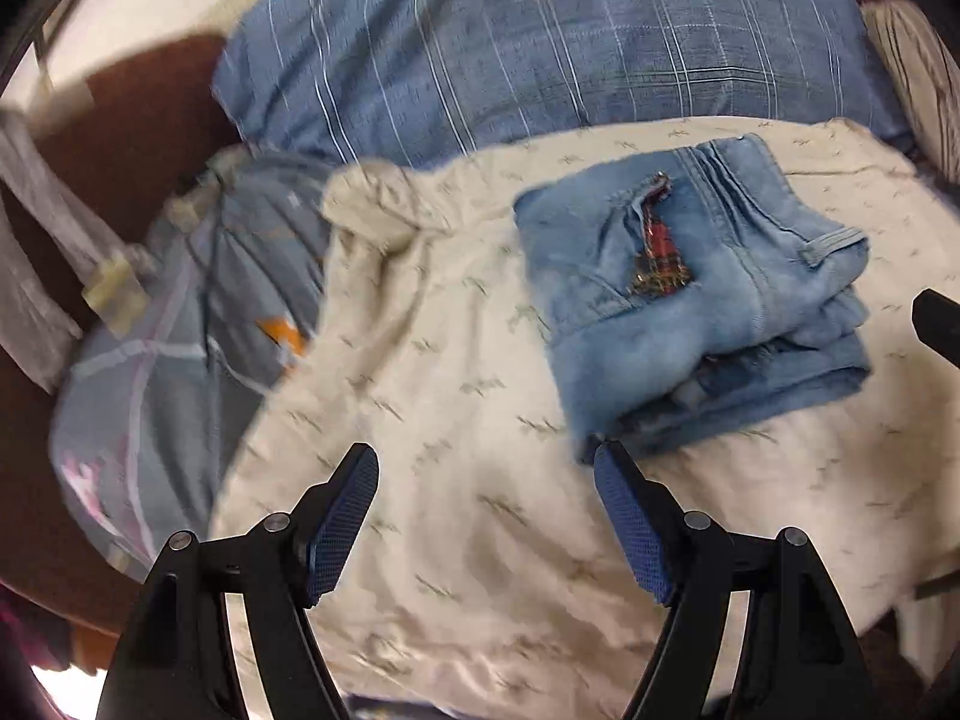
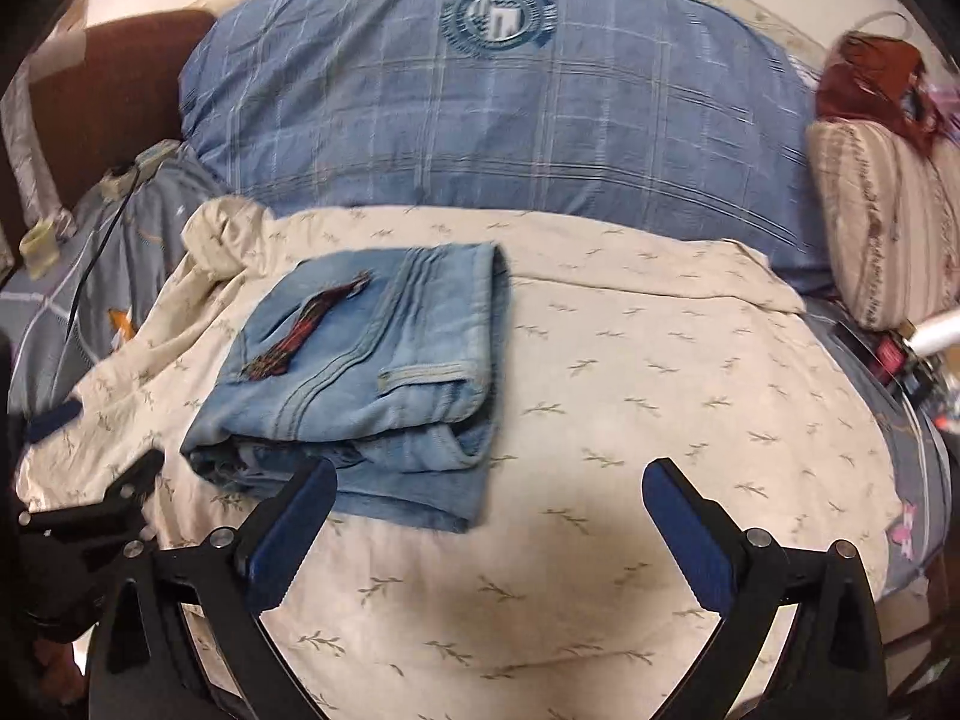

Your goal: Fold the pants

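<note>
The jeans (image 2: 372,372) lie folded into a compact stack on the cream sheet (image 2: 660,420), toward its left side, near the bunched far-left corner — the fold looks finished. Their long axis runs from the near edge toward the blue pillow (image 2: 480,108). Both tongs — left gripper (image 1: 486,462), right gripper (image 2: 489,480) — hang wide apart, gripping nothing, apparently released.

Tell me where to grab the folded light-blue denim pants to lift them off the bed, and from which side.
Probably grip the folded light-blue denim pants at the near stacked edge, coming in low from the front: the layers end there, so the open right gripper could pinch them together.
</note>
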Action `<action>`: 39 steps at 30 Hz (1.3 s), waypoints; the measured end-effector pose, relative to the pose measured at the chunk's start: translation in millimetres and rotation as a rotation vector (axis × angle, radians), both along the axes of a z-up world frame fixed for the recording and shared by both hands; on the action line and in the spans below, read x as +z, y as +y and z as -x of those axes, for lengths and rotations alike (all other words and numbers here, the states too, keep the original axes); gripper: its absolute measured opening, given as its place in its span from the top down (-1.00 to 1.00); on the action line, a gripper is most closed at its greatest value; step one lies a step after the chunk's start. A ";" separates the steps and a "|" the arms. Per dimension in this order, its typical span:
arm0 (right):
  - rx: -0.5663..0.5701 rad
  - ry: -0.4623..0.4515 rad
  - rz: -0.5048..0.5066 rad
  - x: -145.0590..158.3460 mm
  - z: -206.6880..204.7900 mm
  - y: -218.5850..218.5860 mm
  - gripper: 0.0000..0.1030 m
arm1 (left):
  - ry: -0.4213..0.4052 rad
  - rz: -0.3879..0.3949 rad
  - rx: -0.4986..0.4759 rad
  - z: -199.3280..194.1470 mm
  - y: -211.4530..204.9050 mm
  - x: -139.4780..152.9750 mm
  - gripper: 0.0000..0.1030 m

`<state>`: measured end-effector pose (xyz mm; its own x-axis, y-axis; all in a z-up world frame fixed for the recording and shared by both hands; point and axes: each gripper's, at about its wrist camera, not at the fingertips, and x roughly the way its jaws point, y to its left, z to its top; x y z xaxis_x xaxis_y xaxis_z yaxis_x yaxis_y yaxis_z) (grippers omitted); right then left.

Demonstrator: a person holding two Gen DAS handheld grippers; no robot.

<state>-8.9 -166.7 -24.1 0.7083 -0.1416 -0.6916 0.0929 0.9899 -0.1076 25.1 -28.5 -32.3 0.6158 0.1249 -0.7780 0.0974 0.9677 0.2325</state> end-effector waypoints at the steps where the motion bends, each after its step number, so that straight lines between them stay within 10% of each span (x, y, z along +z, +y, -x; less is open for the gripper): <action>1: -0.015 -0.005 -0.012 2.4 2.4 -4.7 -0.99 | 0.025 0.035 -0.003 0.8 2.3 0.8 -0.42; 17: -0.072 -0.020 -0.082 6.3 30.2 -31.2 -0.99 | 0.082 0.202 -0.126 32.2 -7.9 22.8 -0.41; 24: -0.092 -0.002 -0.111 0.0 31.1 -39.2 -0.99 | -0.030 0.233 -0.140 45.6 -11.9 55.5 -0.45; 39: -0.112 0.025 -0.117 -11.2 35.7 -43.1 -0.99 | -0.003 0.154 -0.160 37.2 -21.8 41.2 -0.45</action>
